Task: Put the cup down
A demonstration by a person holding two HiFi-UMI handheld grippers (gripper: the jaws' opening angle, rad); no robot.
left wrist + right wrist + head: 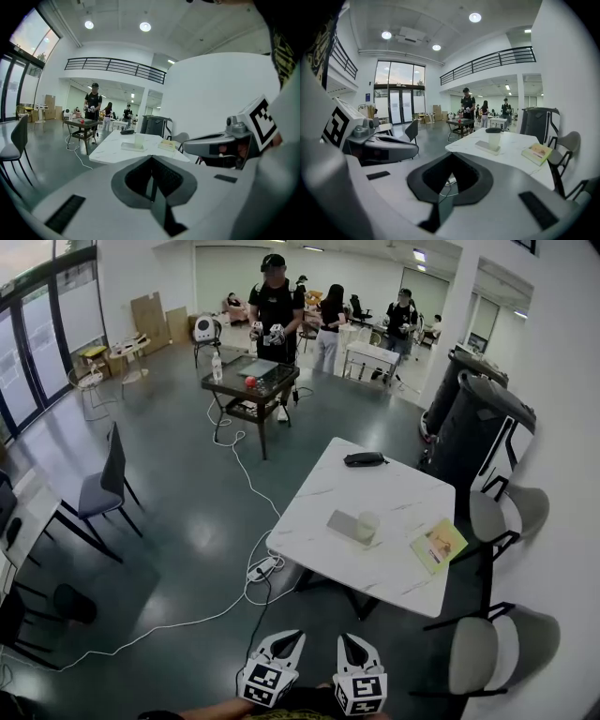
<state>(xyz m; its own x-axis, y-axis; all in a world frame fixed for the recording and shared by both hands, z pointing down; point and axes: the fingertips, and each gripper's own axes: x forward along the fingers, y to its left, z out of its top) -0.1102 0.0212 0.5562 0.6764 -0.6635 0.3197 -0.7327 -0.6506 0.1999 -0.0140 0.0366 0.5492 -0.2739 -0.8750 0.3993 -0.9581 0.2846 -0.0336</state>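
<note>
A pale translucent cup (pixel 367 524) stands upright on a grey slab (pixel 345 526) on the white marble table (pixel 375 568), well ahead of both grippers. The left gripper view shows the cup (pixel 138 140) far off, and so does the right gripper view, where the cup (pixel 494 140) is beyond the jaws. My left gripper (pixel 287 641) and right gripper (pixel 355 647) are side by side at the bottom of the head view, above the floor and short of the table. Both are shut with nothing between their jaws; the tips of the left gripper (pixel 151 159) and the right gripper (pixel 451 155) meet.
On the table lie a black pouch (pixel 364 458) and a yellow book (pixel 438 545). Grey chairs (pixel 511 512) (pixel 492 652) stand at its right side. A power strip with white cable (pixel 262 568) lies on the floor by the table. A person stands behind a dark table (pixel 251 379) farther off.
</note>
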